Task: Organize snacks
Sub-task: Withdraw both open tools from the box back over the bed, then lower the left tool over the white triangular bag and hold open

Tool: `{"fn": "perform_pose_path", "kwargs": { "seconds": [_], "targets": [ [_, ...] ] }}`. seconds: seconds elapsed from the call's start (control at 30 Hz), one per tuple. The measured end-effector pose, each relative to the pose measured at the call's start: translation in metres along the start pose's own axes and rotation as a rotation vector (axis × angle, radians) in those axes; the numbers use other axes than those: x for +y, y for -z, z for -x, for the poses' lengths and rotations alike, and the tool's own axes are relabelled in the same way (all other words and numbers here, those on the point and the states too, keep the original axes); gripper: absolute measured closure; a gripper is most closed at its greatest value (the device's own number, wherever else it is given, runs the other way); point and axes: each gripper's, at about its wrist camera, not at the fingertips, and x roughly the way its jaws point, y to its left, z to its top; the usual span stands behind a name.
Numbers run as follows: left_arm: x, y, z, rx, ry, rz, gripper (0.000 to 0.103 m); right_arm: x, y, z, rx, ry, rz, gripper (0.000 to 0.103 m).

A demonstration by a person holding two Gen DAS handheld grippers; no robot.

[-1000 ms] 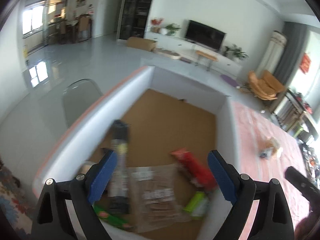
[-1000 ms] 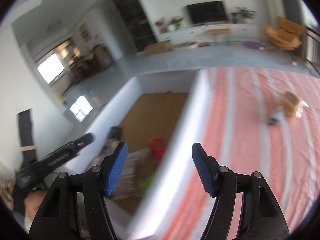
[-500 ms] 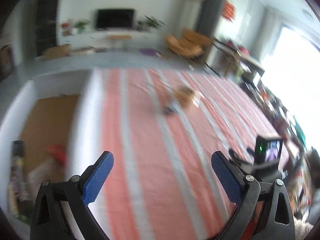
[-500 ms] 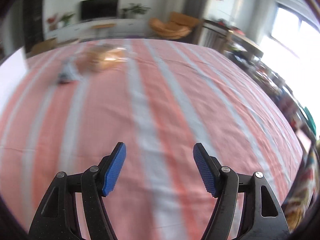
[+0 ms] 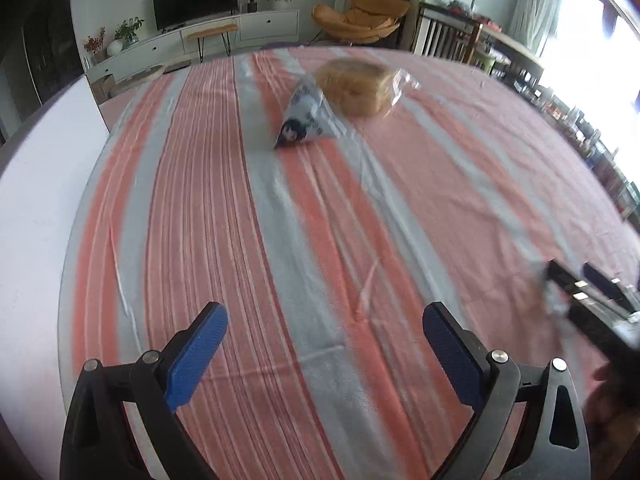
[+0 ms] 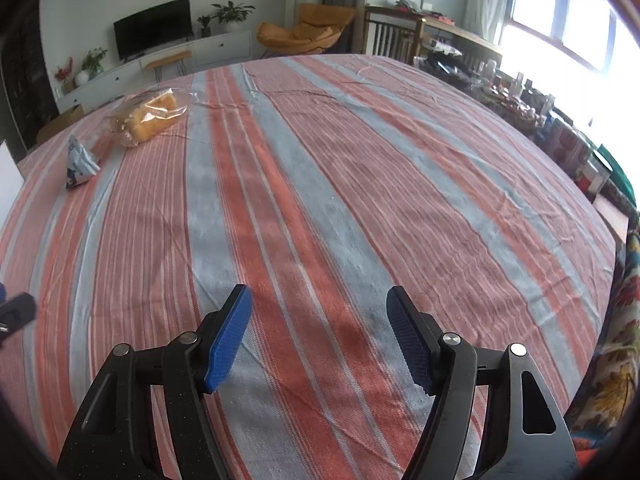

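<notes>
Two snacks lie on the striped tablecloth (image 5: 304, 216): a white and blue pyramid-shaped packet (image 5: 304, 122) (image 6: 80, 164) and, just behind it, a clear bag of yellow bread (image 5: 358, 86) (image 6: 150, 114). My left gripper (image 5: 324, 316) hangs wide open over bare cloth, well short of the packet, nothing between its blue pads. In the right wrist view my right gripper (image 6: 320, 304) is open too, above empty cloth, with both snacks far off at the upper left. The right gripper shows blurred at the right edge of the left wrist view (image 5: 588, 292).
A white box wall (image 5: 36, 184) rises along the table's left side. Cluttered shelves and bottles (image 6: 532, 112) line the right edge by the bright window. Beyond the table stand a TV unit (image 5: 192, 36) and an orange chair (image 5: 360, 16).
Both grippers have swung from over the white box with its snacks, rightward and down, to above the striped cloth. The left jaws stand slightly wider. The packet and bread now lie ahead.
</notes>
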Motion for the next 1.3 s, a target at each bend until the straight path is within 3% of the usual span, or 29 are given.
{"fn": "perform_pose_path", "kwargs": {
  "seconds": [0.07, 0.5, 1.2, 1.3],
  "targets": [
    [-0.003, 0.005, -0.005, -0.028, -0.051, -0.038, 0.003, -0.006, 0.002, -0.001, 0.009, -0.020, -0.028, 0.028],
    [0.000, 0.007, -0.008, -0.058, -0.054, -0.014, 0.000, -0.011, 0.001, -0.001, 0.020, -0.029, -0.025, 0.021],
    [0.003, 0.005, -0.009, -0.046, -0.045, -0.011, 0.000, -0.010, 0.001, -0.001, 0.020, -0.029, -0.026, 0.020],
    [0.013, -0.008, -0.011, -0.043, -0.001, 0.066, 0.000, -0.010, 0.001, -0.001, 0.022, -0.031, -0.024, 0.019]
  ]
}}
